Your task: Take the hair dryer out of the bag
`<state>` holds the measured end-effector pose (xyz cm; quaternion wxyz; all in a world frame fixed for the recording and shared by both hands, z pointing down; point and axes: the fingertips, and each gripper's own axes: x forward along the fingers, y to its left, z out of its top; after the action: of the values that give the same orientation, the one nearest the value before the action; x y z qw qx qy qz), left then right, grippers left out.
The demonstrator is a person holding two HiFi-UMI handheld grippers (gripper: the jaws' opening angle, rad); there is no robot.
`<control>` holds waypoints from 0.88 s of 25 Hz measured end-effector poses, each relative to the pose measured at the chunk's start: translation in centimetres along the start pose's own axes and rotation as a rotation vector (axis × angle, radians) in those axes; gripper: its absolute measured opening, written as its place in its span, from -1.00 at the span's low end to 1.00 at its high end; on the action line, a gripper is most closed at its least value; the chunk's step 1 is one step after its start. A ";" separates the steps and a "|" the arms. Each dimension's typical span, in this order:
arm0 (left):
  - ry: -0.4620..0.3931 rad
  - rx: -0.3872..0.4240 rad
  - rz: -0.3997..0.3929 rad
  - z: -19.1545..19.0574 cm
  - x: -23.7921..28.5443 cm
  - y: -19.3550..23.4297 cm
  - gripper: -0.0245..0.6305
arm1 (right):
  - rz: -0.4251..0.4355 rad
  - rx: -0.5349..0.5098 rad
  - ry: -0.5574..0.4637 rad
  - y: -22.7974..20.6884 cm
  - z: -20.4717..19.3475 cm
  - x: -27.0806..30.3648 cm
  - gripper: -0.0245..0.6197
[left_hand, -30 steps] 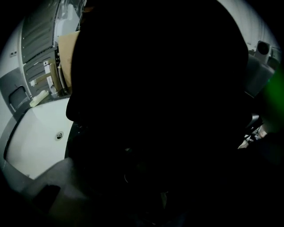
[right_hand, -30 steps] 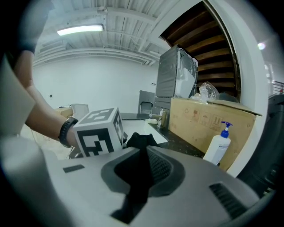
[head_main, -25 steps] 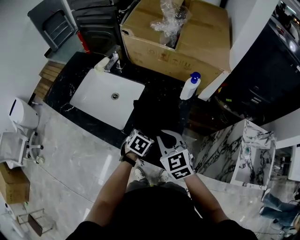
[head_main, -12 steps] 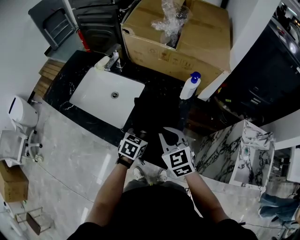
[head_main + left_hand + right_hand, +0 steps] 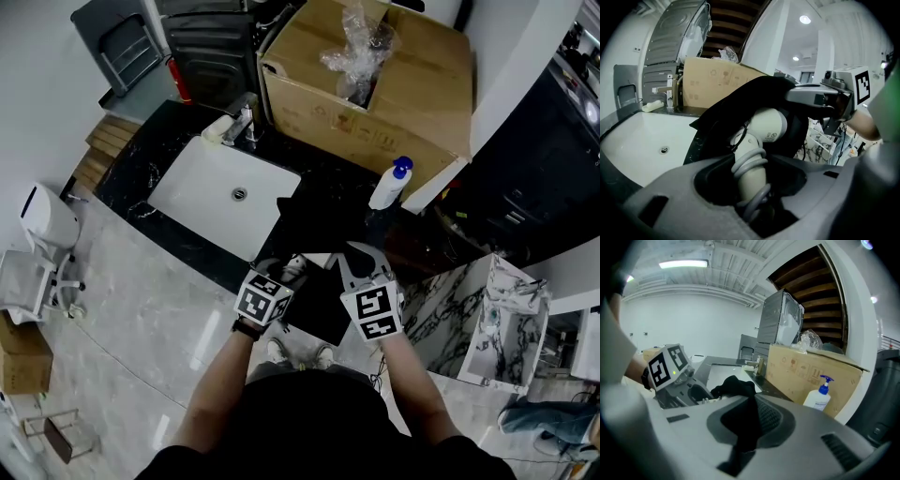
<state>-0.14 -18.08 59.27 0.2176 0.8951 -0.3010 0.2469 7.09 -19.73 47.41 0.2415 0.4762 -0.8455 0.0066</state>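
The white hair dryer [image 5: 768,125] is half out of the black bag [image 5: 733,98], above the front edge of the counter [image 5: 131,178] and near the sink [image 5: 202,192]. Its head sits in the bag's mouth, and its handle, w/ the cord wound round it, stands between the jaws of the L gripper [image 5: 279,277]. These jaws are closing round the handle, w/ dark gaps at both sides; the R gripper [image 5: 354,258] is closed tight and pinches a fold of the bag.
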 end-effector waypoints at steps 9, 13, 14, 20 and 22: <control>-0.026 -0.019 -0.050 0.5 0.0 0.1 -0.30 | -0.027 -0.010 0.036 -2.3 -0.5 1.5 -0.83; -0.044 -0.019 -0.090 0.7 -0.2 -0.3 -0.30 | -0.030 0.001 0.047 -3.5 -0.7 2.0 -0.83; -0.048 -0.016 -0.101 0.8 -0.3 -0.4 -0.30 | -0.028 0.005 0.050 -3.8 -0.7 2.2 -0.83; -0.118 -0.027 -0.169 2.4 -1.3 -0.9 -0.30 | 0.004 0.025 0.042 -5.3 -0.9 3.1 -0.83; -0.127 -0.023 -0.184 2.9 -1.6 -0.9 -0.30 | 0.006 0.039 0.043 -5.9 -1.4 3.4 -0.83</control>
<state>0.21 -18.24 55.88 0.2302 0.9302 -0.2334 0.1649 10.95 -25.36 48.72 0.2502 0.4779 -0.8414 0.0343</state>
